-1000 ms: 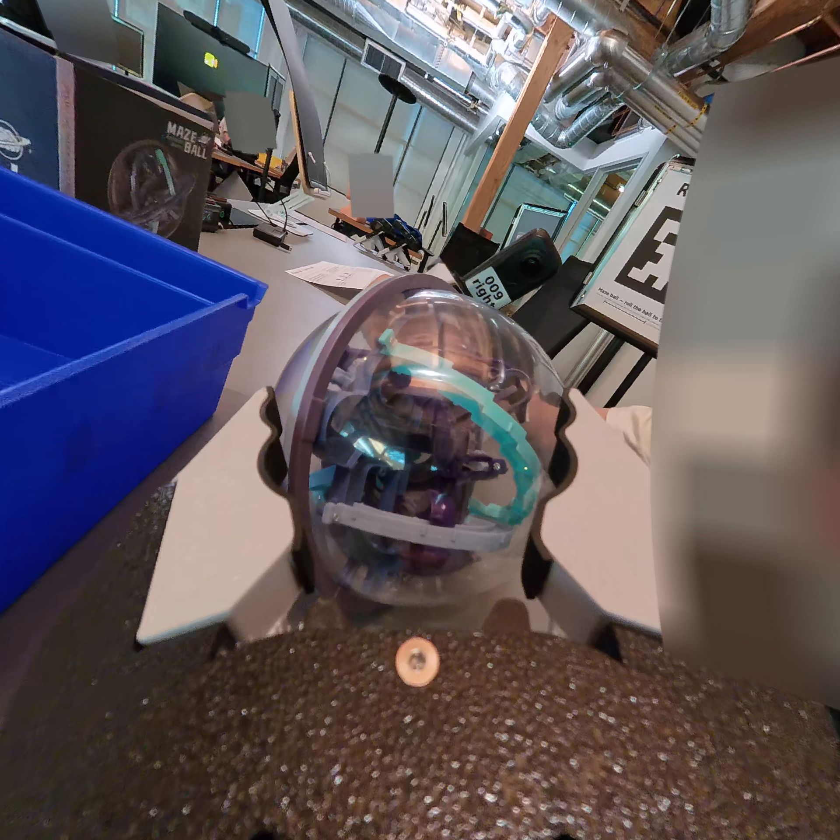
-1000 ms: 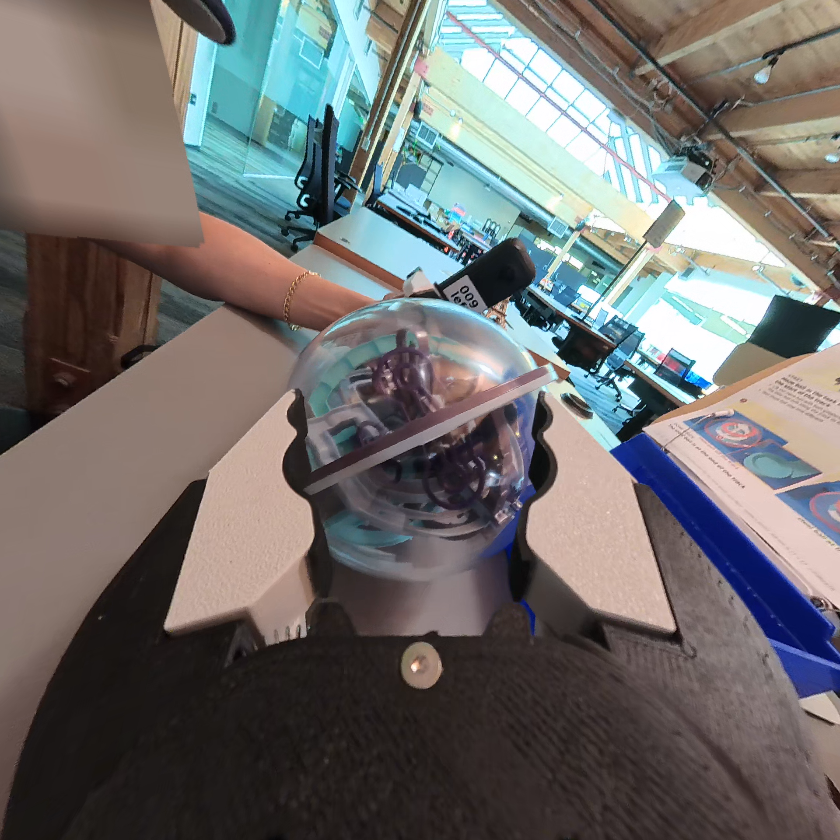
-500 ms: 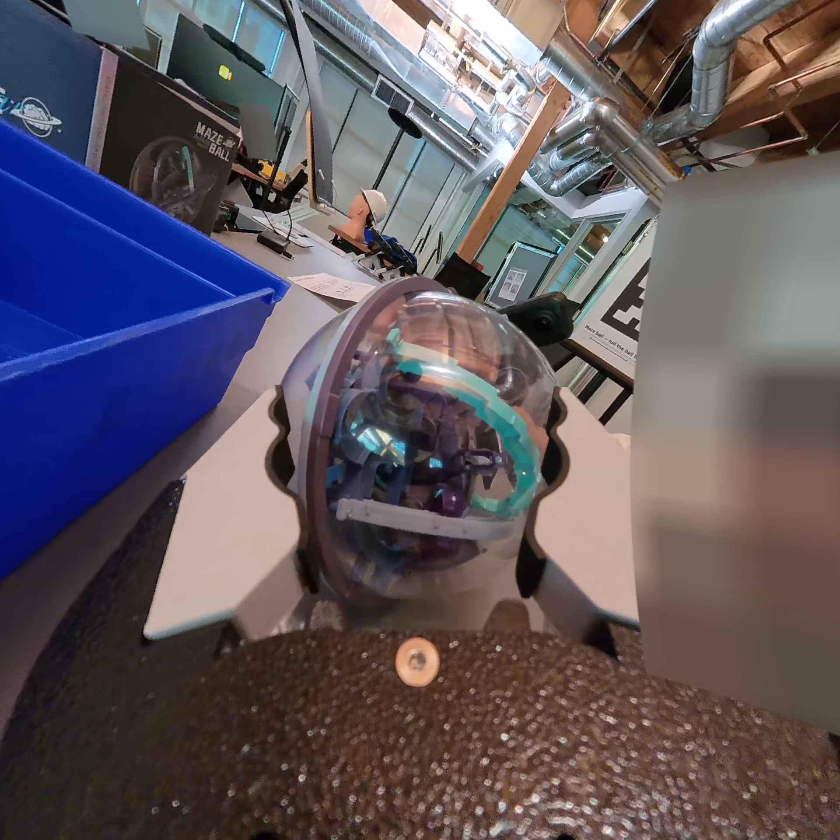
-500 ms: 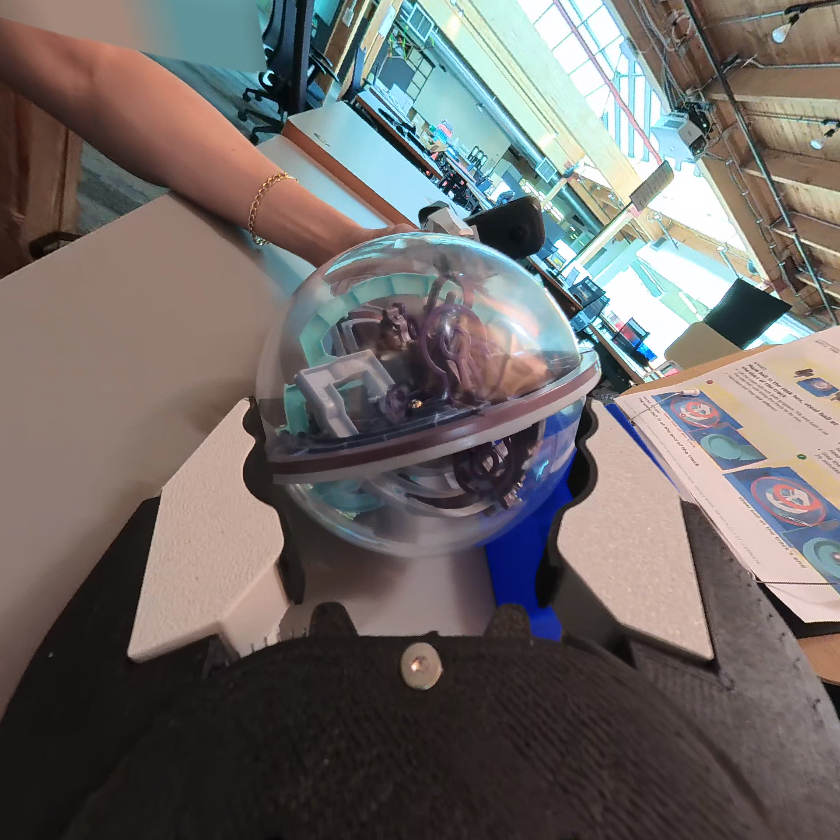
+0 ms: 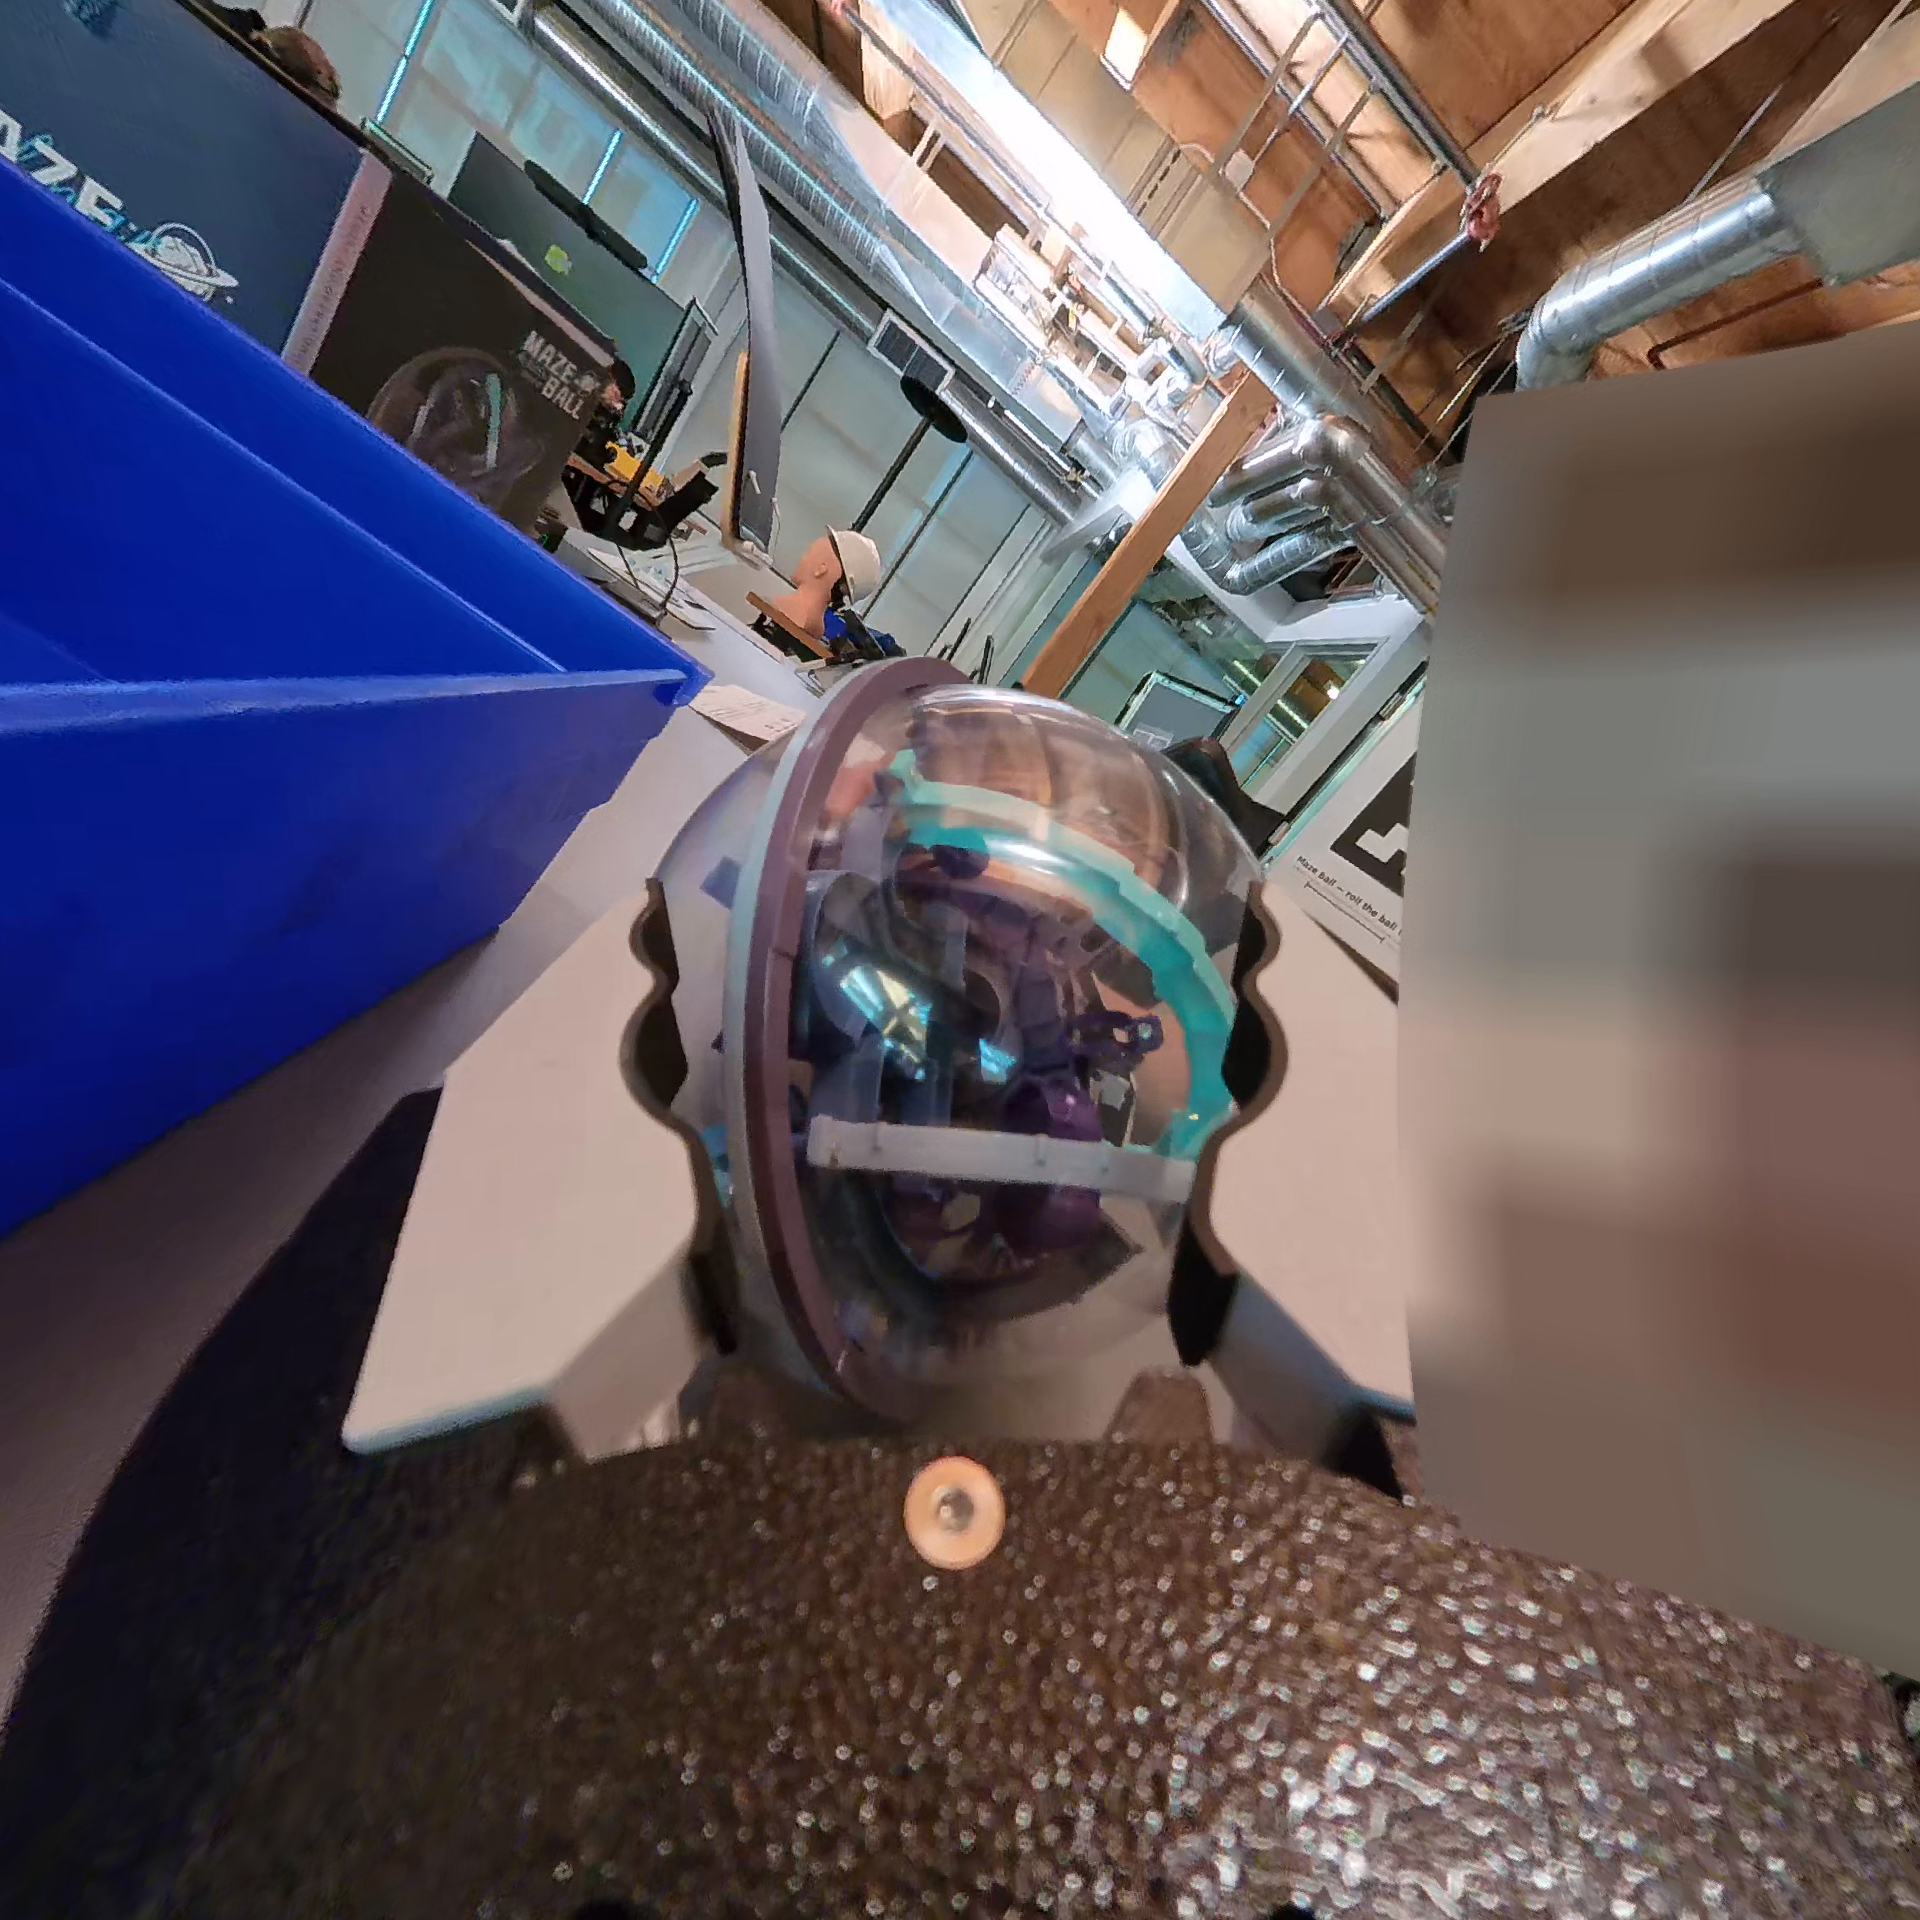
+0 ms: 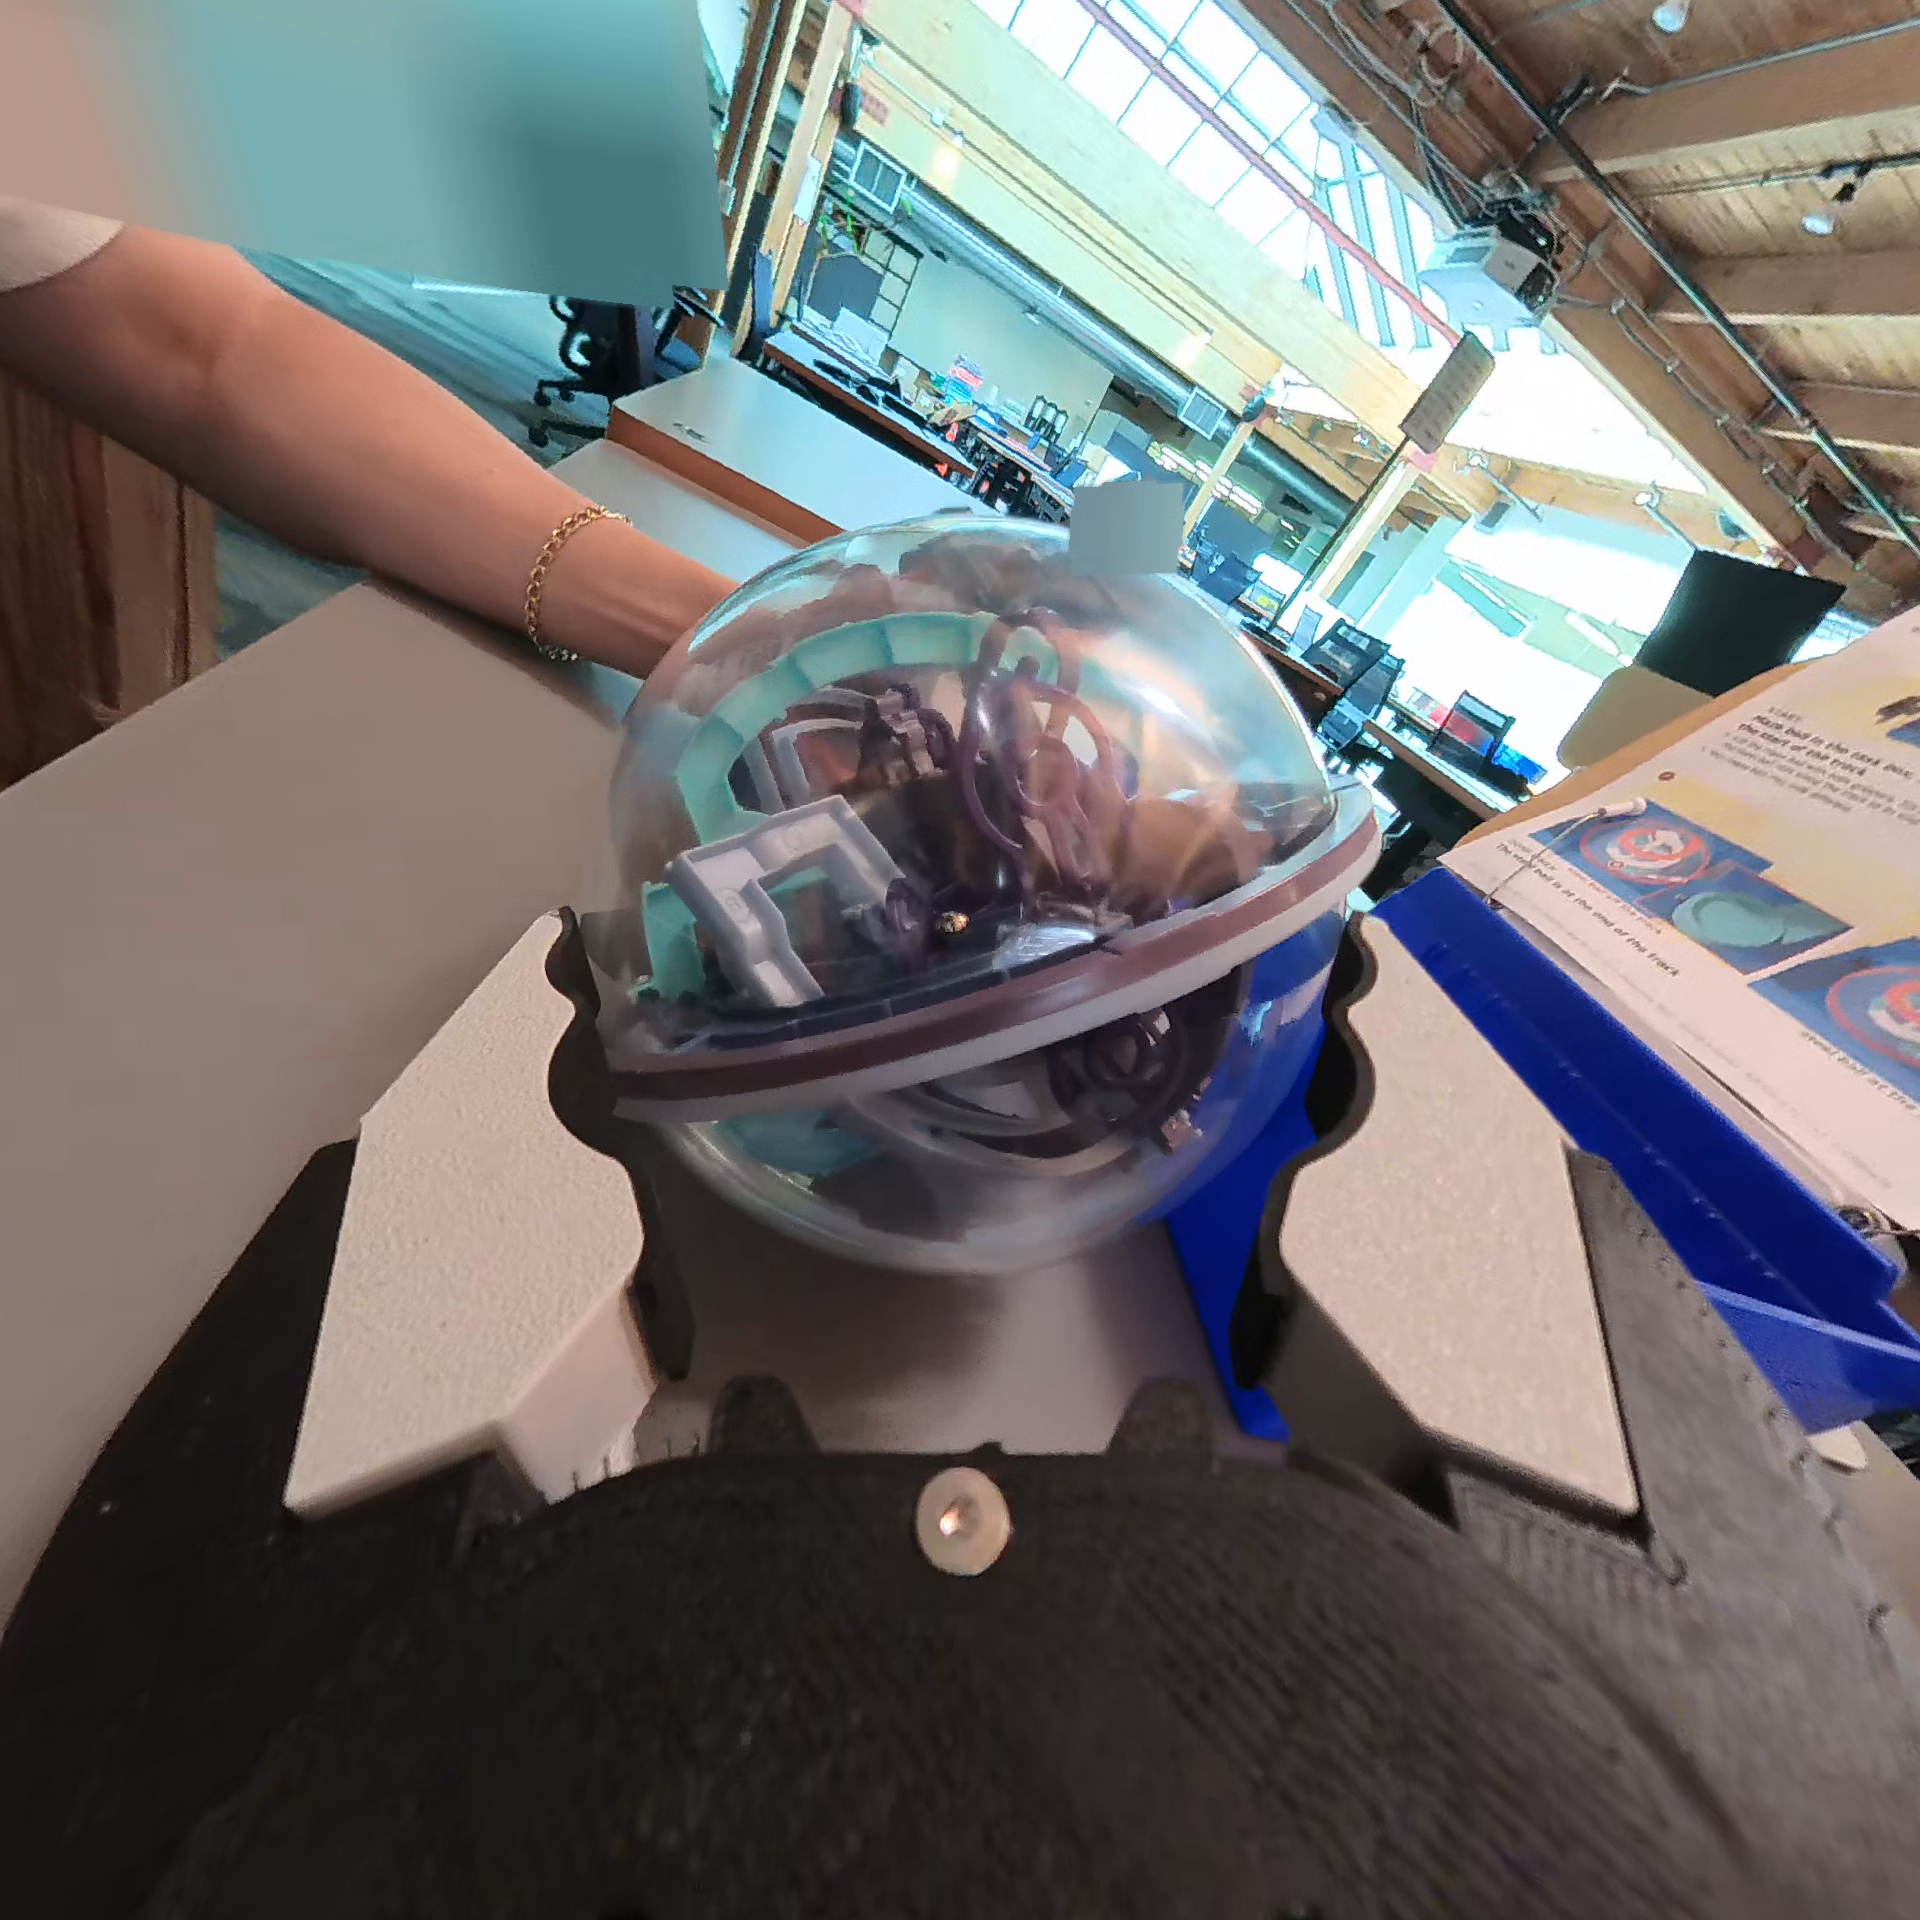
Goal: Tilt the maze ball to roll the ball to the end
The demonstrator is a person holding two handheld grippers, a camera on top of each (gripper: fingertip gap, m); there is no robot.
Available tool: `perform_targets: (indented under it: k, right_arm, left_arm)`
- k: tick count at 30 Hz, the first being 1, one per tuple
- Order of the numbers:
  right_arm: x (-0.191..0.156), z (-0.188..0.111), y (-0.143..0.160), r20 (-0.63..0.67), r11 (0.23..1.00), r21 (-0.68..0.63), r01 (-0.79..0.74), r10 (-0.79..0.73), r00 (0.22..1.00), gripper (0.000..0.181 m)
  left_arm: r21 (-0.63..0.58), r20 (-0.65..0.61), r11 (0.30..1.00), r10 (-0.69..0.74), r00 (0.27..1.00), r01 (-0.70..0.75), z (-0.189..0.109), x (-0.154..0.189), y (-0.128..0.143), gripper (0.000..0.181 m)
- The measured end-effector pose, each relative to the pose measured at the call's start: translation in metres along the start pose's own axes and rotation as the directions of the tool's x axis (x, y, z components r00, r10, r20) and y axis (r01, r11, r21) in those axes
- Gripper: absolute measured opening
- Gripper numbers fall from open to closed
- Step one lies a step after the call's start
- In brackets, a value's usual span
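Crowding in just beside the maze ball (image 6: 966, 925) on one flank – the blue bin (image 6: 1621, 1101), its wall blocking any sideways pass there, with printed sheets (image 6: 1766, 862) lying over its rim. Leaving open grey tabletop (image 6: 260, 831) on the other flank, though reaching across its far edge – a person's forearm (image 6: 343, 457), closing off that way round.

Clear maze ball (image 6: 966, 883), teal-purple tracks; blue bin (image 5: 260, 727).
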State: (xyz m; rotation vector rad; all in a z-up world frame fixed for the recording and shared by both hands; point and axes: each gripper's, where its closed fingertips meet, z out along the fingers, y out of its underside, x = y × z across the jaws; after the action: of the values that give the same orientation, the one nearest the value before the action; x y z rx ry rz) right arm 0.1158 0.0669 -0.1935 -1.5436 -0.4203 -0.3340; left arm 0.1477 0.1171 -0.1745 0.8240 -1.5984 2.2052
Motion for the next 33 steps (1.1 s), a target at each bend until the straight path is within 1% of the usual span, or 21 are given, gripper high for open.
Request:
perform_targets:
  k: [2,4,5,9,12,14,16,22,28,33]
  right_arm:
    - [0.001,0.001,-0.002,-0.007,1.0,0.013,-0.014,0.014,1.0,0.136]
    - [0.0,0.002,-0.003,-0.01,1.0,0.016,-0.018,0.018,1.0,0.136]
    - [0.0,0.002,-0.002,-0.01,1.0,0.015,-0.017,0.017,1.0,0.136]
    - [-0.001,0.003,-0.002,-0.017,1.0,0.013,0.0,0.0,1.0,0.136]
    - [-0.001,0.003,-0.001,-0.017,1.0,0.01,-0.004,0.004,1.0,0.136]
    - [-0.001,0.003,0.0,-0.018,1.0,0.007,-0.009,0.009,1.0,0.136]
    - [0.0,0.002,0.0,-0.019,1.0,0.004,-0.011,0.011,1.0,0.136]
    - [0.005,0.006,0.004,-0.018,0.993,-0.029,-0.117,0.117,0.993,0.136]
    - [0.009,0.011,0.011,-0.043,0.98,-0.086,-0.18,0.177,0.983,0.136]
    - [0.008,0.015,0.016,-0.071,0.971,-0.131,-0.197,0.189,0.979,0.137]
  left_arm:
    - [0.01,-0.006,1.0,-0.013,1.0,0.013,-0.001,-0.001,-0.001,0.107]
    - [0.016,-0.008,1.0,-0.013,1.0,0.013,-0.002,-0.001,-0.001,0.105]
    - [0.018,-0.007,1.0,-0.008,1.0,0.008,-0.002,-0.001,-0.002,0.108]
    - [0.021,-0.008,1.0,0.01,1.0,-0.01,-0.001,0.001,-0.001,0.105]
    - [0.026,-0.009,1.0,0.005,1.0,-0.005,-0.001,0.0,-0.002,0.108]
    - [0.031,-0.008,1.0,0.0,1.0,0.0,-0.001,0.0,-0.002,0.104]
    - [0.033,-0.006,0.999,0.0,1.0,0.0,-0.002,0.0,-0.002,0.107]
    - [0.068,0.011,0.996,-0.066,0.998,0.065,-0.005,-0.007,-0.006,0.105]
    - [0.111,0.026,0.992,-0.064,0.998,0.061,-0.009,-0.011,-0.012,0.103]
    - [0.11,0.046,0.994,-0.032,0.998,0.027,-0.009,-0.01,-0.015,0.103]
